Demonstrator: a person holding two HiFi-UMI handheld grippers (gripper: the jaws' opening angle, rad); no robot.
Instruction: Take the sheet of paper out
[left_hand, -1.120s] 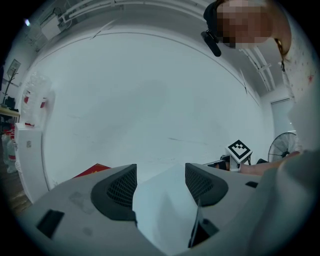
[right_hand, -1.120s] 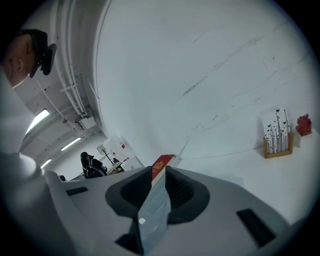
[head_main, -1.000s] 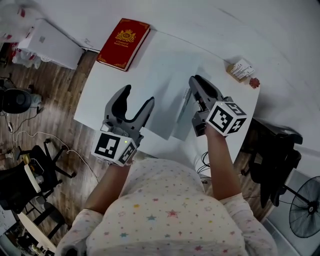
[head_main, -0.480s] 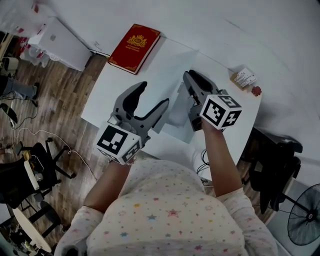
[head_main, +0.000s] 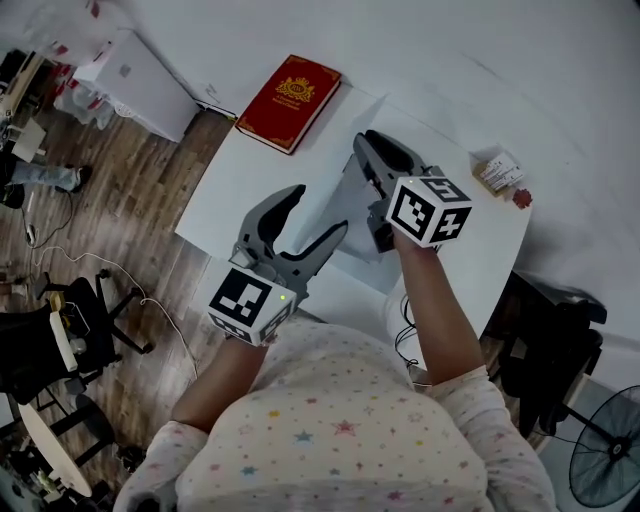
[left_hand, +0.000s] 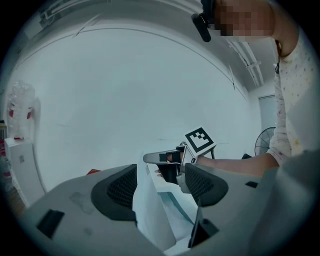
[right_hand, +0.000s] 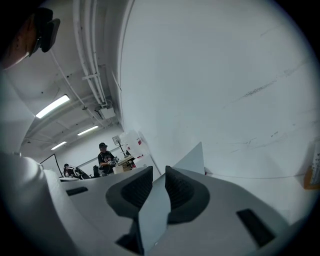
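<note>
Listing, head view: right gripper (head_main: 368, 150) pressed together on the sheet of paper (head_main: 355, 225), held above the white table (head_main: 250, 170); left gripper (head_main: 318, 208) just nearer. Left gripper view: jaws spread, sheet edge between them, touching one pad (not clamped). Right gripper view: pinch sits near the sheet's edge. Judged risk: the sheet slips or tears if pulled askew.

A red book (head_main: 290, 103) with a gold emblem lies at the white table's (head_main: 225, 195) far corner, beyond the left gripper (head_main: 315, 210). A small packet (head_main: 500, 172) and a red scrap (head_main: 521, 197) sit right of the right gripper (head_main: 362, 150). Black chairs (head_main: 545, 340) and a fan (head_main: 605, 465) stand on the floor behind it.
</note>
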